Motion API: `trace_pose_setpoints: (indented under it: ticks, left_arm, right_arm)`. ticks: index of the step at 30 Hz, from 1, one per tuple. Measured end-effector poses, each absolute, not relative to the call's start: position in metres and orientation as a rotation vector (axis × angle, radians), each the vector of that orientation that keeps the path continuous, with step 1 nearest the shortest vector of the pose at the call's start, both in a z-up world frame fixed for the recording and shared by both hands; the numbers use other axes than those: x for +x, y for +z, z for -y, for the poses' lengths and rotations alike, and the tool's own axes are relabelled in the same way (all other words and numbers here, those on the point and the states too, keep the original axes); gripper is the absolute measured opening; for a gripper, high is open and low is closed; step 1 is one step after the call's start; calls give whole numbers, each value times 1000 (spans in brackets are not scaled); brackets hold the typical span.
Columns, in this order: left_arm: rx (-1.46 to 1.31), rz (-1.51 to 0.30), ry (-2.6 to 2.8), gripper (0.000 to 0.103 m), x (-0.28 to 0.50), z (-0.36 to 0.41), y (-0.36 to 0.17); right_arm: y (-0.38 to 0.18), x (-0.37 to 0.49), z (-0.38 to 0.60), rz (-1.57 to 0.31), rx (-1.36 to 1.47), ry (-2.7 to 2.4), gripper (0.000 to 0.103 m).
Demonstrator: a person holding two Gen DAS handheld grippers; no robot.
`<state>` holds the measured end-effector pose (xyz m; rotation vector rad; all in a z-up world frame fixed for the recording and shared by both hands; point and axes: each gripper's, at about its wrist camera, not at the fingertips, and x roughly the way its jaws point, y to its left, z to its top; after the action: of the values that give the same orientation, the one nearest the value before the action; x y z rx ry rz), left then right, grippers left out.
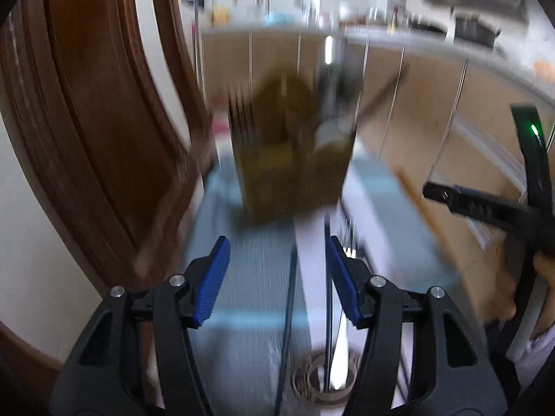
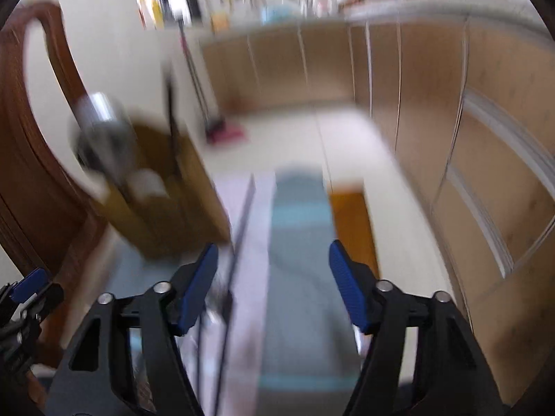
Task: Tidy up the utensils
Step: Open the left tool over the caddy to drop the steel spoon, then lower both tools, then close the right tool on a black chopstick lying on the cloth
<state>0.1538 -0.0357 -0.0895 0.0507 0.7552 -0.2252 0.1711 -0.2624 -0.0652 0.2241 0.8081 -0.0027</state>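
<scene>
Blue-padded and spread wide with nothing between them, the jaws of the left gripper (image 1: 277, 277) hung over a grey-blue striped cloth (image 1: 242, 277) that covered the table, and the right gripper (image 2: 274, 280) stood equally wide and equally empty. Both views were heavily smeared by motion, so fine detail could not be made out. The task's things appeared to sit in two places. Straight ahead of the left jaws, and near them, stood a brownish wooden utensil holder (image 1: 295, 159), upright, with the tines of a fork (image 1: 239, 111) and some dark handles rising from it; in the right wrist view the same holder (image 2: 163, 190) lay off to the left of the jaws, with a shiny metal ladle or spoon bowl (image 2: 100, 118) leaning out of it. Closer in, thin dark utensils (image 1: 289, 298) lay flat on the cloth and on a pale strip beside it, their long axes running roughly along the direction the fingers pointed, away toward the holder. One of these lay just inside the left gripper's right finger, another just beside the right gripper's left finger (image 2: 197, 284). Judging from that, either hand seemed close enough to take a loose piece, but the left one looked better lined up with the holder, and a grasp across the thin shaft would probably have called for turning the wrist.
</scene>
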Motion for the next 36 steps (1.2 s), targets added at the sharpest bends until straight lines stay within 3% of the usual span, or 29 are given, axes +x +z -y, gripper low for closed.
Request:
trace_pose_setpoints:
  ticks: [4,13,20,22,24,29,36]
  left_arm:
    - [-60,-897,-198,55,155,20,-128]
    - [-43,-929,-182,63,159,19,-138]
    - [-39,-959,-198,65,158,22,-149]
    - [-40,-963,-202,65,159,22,-151]
    - [-37,-969,-202,65,161,24,-154]
    - [-19,-990,-207,65,160,30,-160]
    - [-1,-1006,-217,65,155,40,-165]
  right_arm:
    - [-101,198,269,-934,319,6,50]
    - [-137,272,222,-1109,304,94,44]
    - [-144,293,197,-1092,200,25,42]
    - [-144,292,192,-1090,128,-10,17]
    - [-144,289,195,-1097,132,27,7]
    - [-135,280,225,-1084,157,8,7]
    - [-115,248,285,-1097,470,102,7]
